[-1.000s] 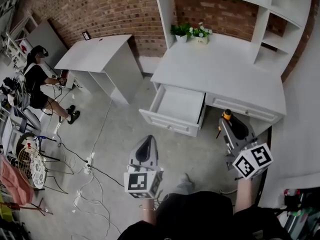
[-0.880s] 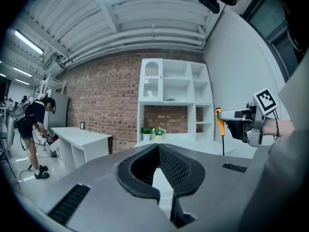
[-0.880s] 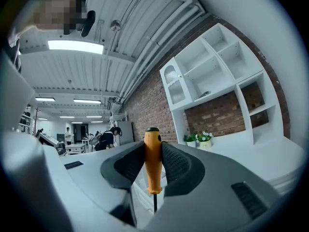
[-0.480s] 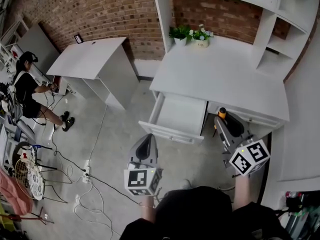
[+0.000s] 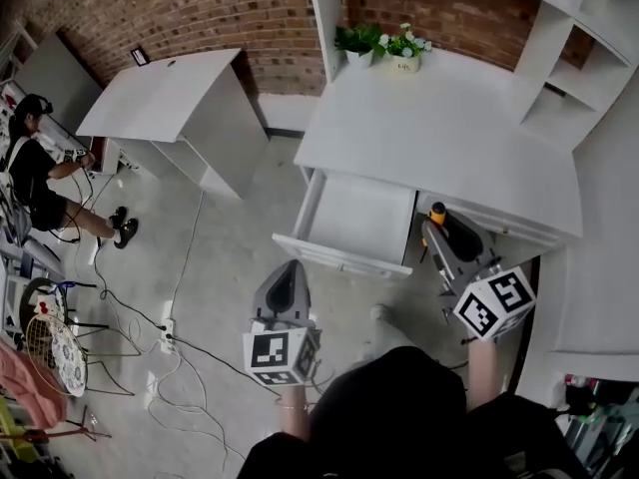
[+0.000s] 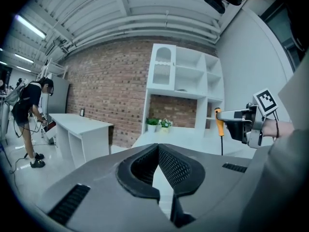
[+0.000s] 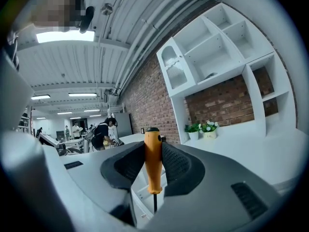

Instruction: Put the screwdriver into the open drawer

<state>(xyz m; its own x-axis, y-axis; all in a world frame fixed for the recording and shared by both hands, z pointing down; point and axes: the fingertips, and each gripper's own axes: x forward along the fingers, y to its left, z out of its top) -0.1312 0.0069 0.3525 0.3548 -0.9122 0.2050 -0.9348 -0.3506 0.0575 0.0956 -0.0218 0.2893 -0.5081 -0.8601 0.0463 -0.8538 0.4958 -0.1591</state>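
Pointing shaft-down — upright — the screwdriver point(image 7: 153, 163) is clamped by the right hand-held gripper point(image 7: 153, 151) (left hand-held gripper point(image 6: 157, 151) closed).

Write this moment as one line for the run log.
right gripper: shut on screwdriver, handle up | left gripper: shut, empty | drawer: open | screwdriver: not yet in drawer

The right gripper point(image 7: 153, 148) clamps the screwdriver point(image 7: 153, 168) by its orange handle between both jaws. The handle stands upright and the thin shaft points down. Behind it shows a white open drawer point(image 7: 143, 191), and a brick wall point(image 7: 147, 105).
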